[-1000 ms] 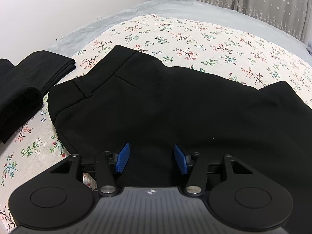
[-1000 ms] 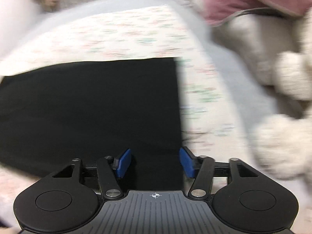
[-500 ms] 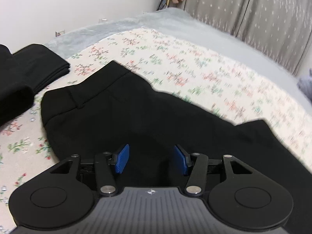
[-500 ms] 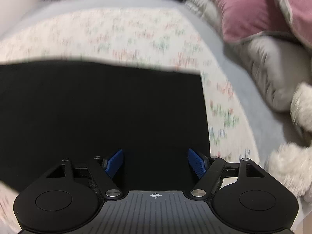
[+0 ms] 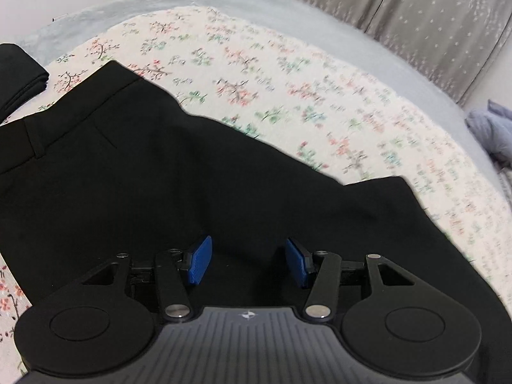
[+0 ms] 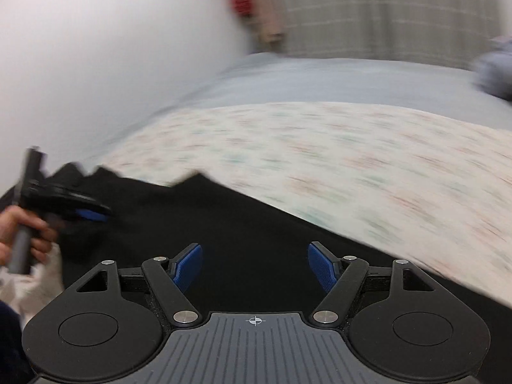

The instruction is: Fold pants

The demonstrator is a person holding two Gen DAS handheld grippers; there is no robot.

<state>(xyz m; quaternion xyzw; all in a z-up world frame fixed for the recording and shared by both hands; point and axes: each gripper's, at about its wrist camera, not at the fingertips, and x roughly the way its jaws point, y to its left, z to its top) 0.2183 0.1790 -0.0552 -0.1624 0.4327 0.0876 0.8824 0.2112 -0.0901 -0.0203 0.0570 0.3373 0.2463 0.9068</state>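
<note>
- On the floral sheet [image 5: 320, 96] of the bed lie the black pants [image 5: 160, 192] — spread flat, waistband toward the left in the left wrist view.
- The left gripper [image 5: 246, 259] hangs over the cloth, its blue pads apart with nothing between them.
- The right gripper [image 6: 254, 267] also stands open above the pants [image 6: 256, 224]; its jaws have just been opening, and they grip nothing.
- A folded black garment [image 5: 19, 73] lies at the far left — apart from the pants.
</note>
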